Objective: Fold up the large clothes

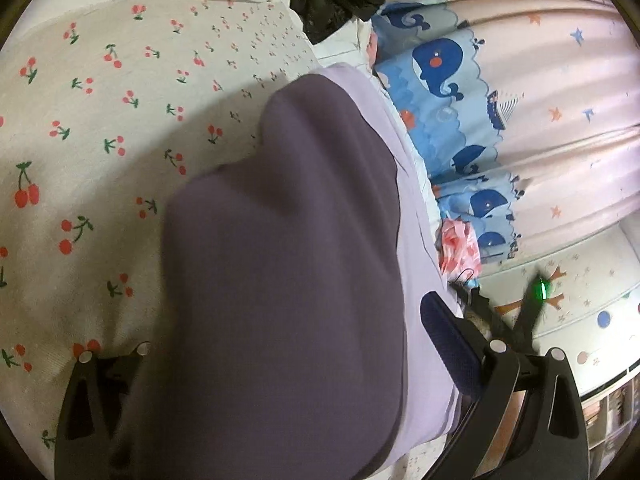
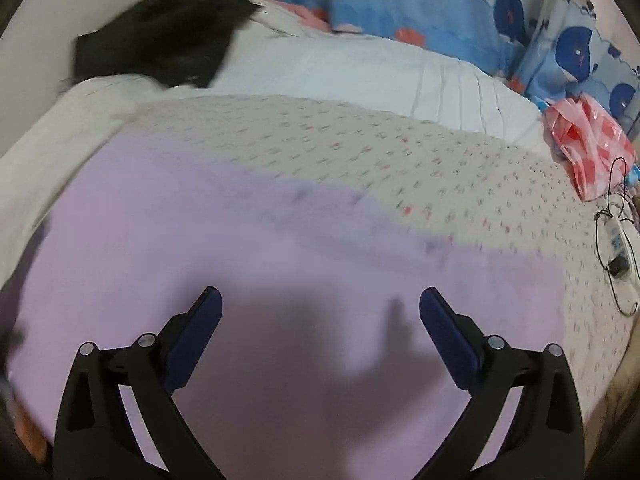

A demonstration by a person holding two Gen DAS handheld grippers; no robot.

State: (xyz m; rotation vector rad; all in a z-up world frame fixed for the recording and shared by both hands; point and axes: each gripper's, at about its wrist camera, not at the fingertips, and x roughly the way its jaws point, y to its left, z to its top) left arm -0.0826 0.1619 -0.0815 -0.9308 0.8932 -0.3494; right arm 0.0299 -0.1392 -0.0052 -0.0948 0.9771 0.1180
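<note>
A large garment in dark purple (image 1: 288, 260) with a lilac side (image 1: 420, 240) bulges up between the jaws of my left gripper (image 1: 320, 296). Those jaws stand wide apart. The cloth hides the left finger, and the right pad (image 1: 448, 344) shows bare beside the lilac edge. In the right wrist view the lilac garment (image 2: 240, 248) lies spread flat on the cherry-print sheet (image 2: 380, 152). My right gripper (image 2: 320, 296) hovers over it, open, with nothing between its fingers.
A black garment (image 2: 160, 40) lies at the far left on white bedding (image 2: 360, 72). A whale-print blue curtain (image 1: 440, 64) hangs behind the bed. A pink plastic bag (image 2: 588, 152) and a small device with a cable (image 2: 618, 248) sit at the right edge.
</note>
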